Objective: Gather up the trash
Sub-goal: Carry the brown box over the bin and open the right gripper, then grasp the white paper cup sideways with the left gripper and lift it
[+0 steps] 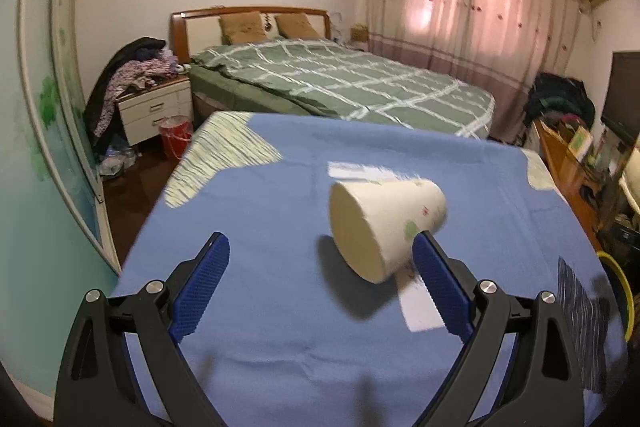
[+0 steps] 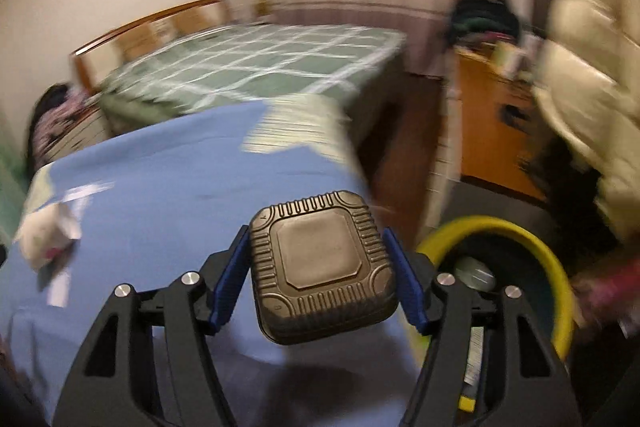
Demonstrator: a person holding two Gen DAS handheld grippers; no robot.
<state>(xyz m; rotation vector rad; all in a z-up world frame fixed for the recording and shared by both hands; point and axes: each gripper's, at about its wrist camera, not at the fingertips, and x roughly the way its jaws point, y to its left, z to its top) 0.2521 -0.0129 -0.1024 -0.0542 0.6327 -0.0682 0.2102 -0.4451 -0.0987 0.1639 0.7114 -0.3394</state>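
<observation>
The left hand-held gripper (image 1: pixel 321 255) is spread wide above the blue tabletop (image 1: pixel 260 219); a paper cup (image 1: pixel 384 227) lies tipped by its right finger. The right hand-held gripper (image 2: pixel 316 269) clamps a dark square box (image 2: pixel 322 267) near the yellow-rimmed bin (image 2: pixel 556 267). A bed (image 1: pixel 340 83) stands beyond.

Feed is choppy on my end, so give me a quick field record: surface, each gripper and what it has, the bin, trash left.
surface: table under a blue cloth
left gripper: open, cup beside its right finger, not gripped
paper cup: on its side on the cloth, base towards the camera
right gripper: shut on the brown container
brown container: square, ribbed plastic, clamped by both pads
bin: yellow rim, right of the table, some items inside
trash left: cup, white paper strip beside it
</observation>
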